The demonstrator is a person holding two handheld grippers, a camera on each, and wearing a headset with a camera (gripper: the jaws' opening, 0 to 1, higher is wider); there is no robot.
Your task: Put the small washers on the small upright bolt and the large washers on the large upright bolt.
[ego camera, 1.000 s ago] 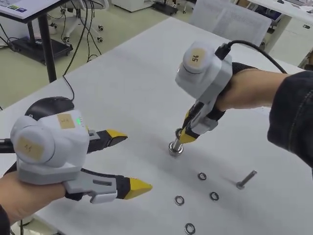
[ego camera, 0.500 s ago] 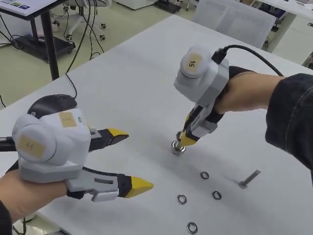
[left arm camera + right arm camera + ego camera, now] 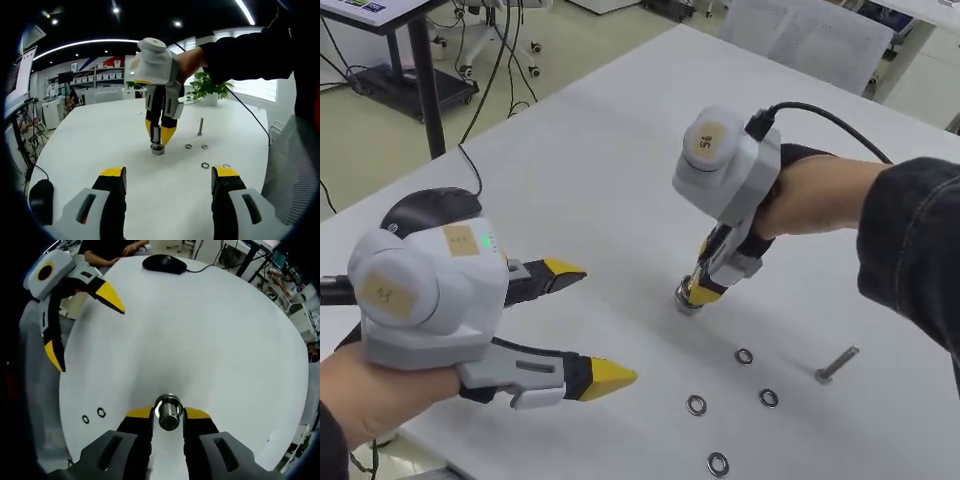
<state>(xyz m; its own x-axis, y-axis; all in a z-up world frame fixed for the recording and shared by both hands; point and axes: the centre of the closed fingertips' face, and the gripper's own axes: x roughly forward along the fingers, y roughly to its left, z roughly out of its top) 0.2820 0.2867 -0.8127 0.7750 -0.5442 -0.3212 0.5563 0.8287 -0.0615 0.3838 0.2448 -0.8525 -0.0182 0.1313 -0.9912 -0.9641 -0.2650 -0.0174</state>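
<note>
Right gripper pointed straight down on the big bolt, which stood on its head in the middle of the table. Its jaws were almost together, one on each side of the shaft, and they seemed to press on it. Whether a washer was also between them, I could not tell. For this step I judged that the jaws should be kept vertical and centred over the shaft and opened slowly, because a push to the side could tip the bolt over. Left gripper hung at the near left, jaws wide apart and empty. Four washers lay loose, near and right of the big bolt, and the small bolt was right of them.
</note>
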